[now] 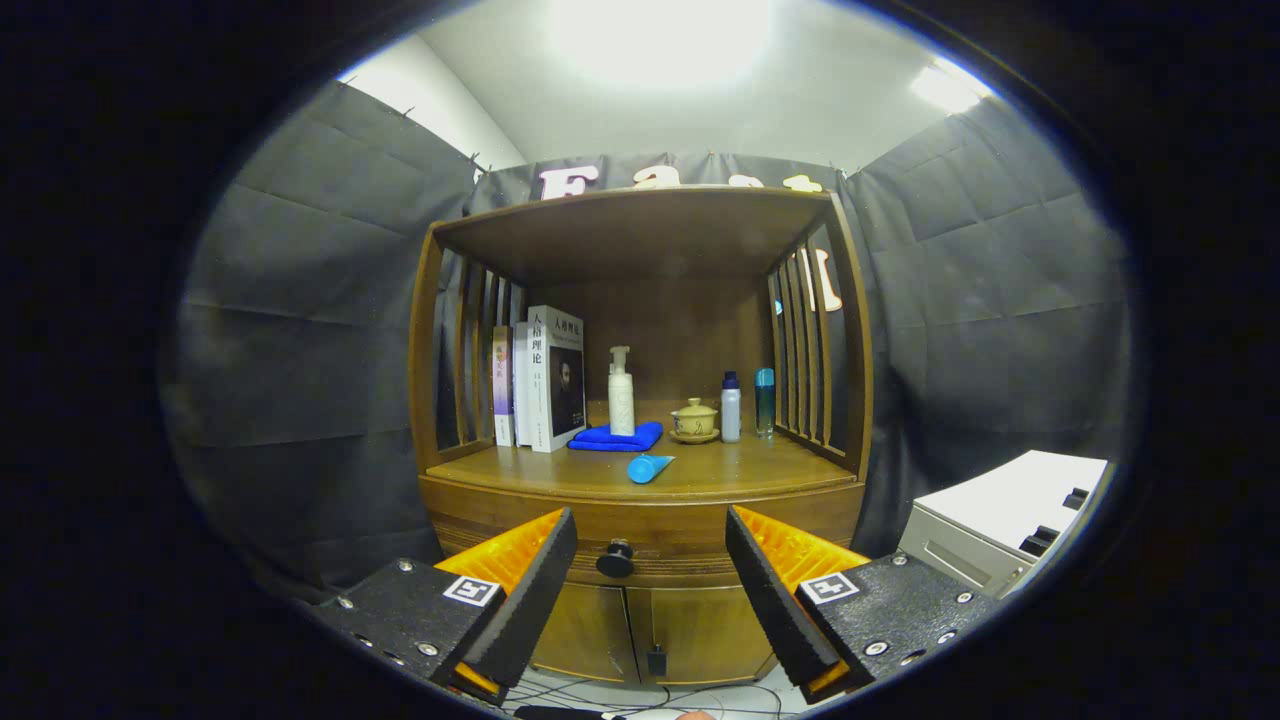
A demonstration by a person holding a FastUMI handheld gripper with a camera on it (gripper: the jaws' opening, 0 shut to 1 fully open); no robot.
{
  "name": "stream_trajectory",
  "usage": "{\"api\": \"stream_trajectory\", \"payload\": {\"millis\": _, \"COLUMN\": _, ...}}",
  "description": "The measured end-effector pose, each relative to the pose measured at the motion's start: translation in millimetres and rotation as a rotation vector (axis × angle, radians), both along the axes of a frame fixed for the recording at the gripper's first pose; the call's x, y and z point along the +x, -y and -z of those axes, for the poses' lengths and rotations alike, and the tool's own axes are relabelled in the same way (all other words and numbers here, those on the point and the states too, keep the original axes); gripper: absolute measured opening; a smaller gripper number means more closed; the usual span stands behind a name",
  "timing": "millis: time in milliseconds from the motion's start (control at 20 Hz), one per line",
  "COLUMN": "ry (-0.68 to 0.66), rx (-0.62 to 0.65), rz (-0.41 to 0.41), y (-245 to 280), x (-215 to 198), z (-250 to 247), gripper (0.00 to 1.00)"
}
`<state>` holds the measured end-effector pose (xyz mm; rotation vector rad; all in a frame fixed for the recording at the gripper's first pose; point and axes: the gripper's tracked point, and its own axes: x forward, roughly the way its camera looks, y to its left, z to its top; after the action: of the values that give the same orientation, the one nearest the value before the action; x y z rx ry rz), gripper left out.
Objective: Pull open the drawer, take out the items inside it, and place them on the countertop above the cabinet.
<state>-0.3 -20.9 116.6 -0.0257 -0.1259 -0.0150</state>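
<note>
At frame centre we see the cabinet [640, 520] with its drawer [640, 545] closed, so whatever lies inside is hidden. Its countertop [730, 465] offers bare room at front right. Low in frame, our hand-held gripper [650, 590] gapes wide and empty, fingers flanking the drawer knob [615, 558], lined up to pull.

Dark cloth walls [290, 330], white ceiling — bright light [660, 40], wooden cabinet [640, 500], white unit [1000, 510] beside it
</note>
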Motion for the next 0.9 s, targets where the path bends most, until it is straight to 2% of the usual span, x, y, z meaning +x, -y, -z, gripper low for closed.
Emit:
{"api": "stream_trajectory", "payload": {"millis": 200, "ry": -0.05, "rx": 0.009, "rz": 0.006, "y": 8.0, "x": -1.8, "z": 18.8, "gripper": 0.93}}
{"api": "stream_trajectory", "payload": {"millis": 900, "ry": -0.063, "rx": 0.057, "rz": 0.03, "y": 26.1, "x": -1.8, "z": 28.4, "gripper": 0.93}}
